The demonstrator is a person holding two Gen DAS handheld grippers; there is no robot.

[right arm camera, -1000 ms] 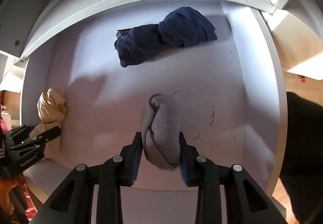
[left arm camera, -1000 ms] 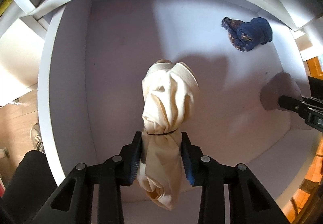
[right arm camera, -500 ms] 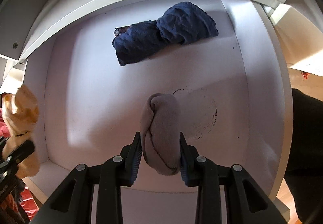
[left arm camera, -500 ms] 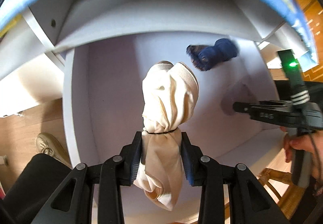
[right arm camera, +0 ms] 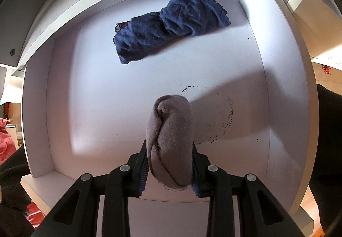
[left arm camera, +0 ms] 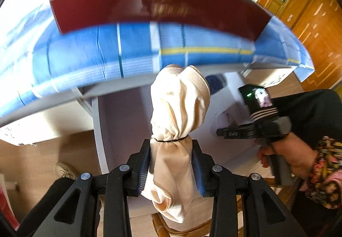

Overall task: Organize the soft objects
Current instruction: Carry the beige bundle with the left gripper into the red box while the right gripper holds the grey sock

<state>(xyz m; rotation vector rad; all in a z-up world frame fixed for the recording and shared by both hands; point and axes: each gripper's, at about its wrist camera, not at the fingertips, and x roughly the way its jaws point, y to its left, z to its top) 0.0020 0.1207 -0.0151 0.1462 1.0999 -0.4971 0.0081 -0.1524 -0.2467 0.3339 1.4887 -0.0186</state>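
My left gripper (left arm camera: 171,164) is shut on a cream cloth bundle (left arm camera: 179,106) tied with a thin black band, held outside and below the white cubby (left arm camera: 119,130). My right gripper (right arm camera: 170,164) is shut on a rolled grey sock (right arm camera: 171,134), held just above the cubby floor (right arm camera: 106,108) near its front edge. A twisted dark blue cloth (right arm camera: 168,25) lies at the back of the cubby; a bit of it shows in the left wrist view (left arm camera: 214,83). The right gripper also shows in the left wrist view (left arm camera: 220,131).
A blue striped cloth (left arm camera: 192,49) and a dark red panel (left arm camera: 162,8) lie on top of the shelf unit. A dark ring stain (right arm camera: 222,113) marks the cubby floor. Wooden floor and a shoe (left arm camera: 64,170) lie lower left. A wooden door (left arm camera: 310,12) stands right.
My left gripper has pulled back out of the cubby and tilted upward, still holding the cream bundle. My right gripper has moved slightly deeper into the cubby with the grey sock.
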